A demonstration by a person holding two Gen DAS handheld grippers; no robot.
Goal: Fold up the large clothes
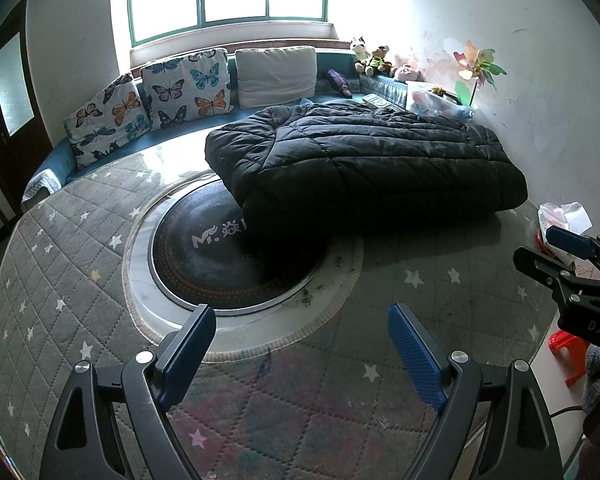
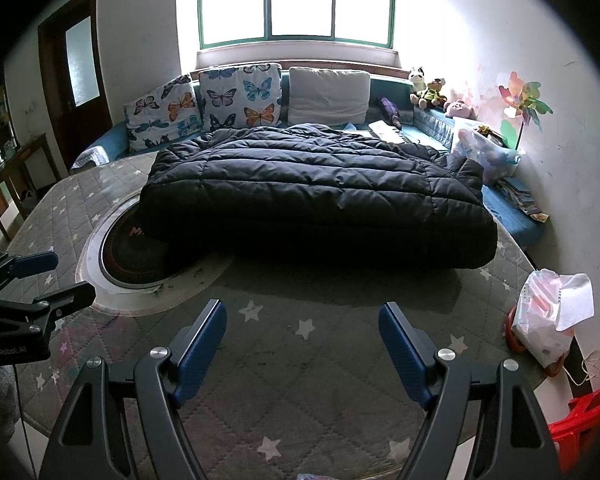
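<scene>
A black quilted puffer coat [image 1: 364, 160] lies folded in a thick rectangle on the far right part of the round table [image 1: 60, 264], overlapping the dark glass hob in its middle. It also shows in the right wrist view [image 2: 316, 192]. My left gripper [image 1: 302, 354] is open and empty, above the table's near edge, well short of the coat. My right gripper [image 2: 302, 350] is open and empty, above the near table, a little short of the coat's front edge. The right gripper also shows at the right edge of the left wrist view [image 1: 556, 248].
The table has a grey star-patterned quilted cover [image 2: 300, 392] and a round dark hob [image 1: 228, 256]. A sofa with butterfly cushions [image 1: 188, 84] stands behind. A plastic bag [image 2: 548, 320] sits at the table's right edge. A red stool [image 1: 572, 352] stands on the floor.
</scene>
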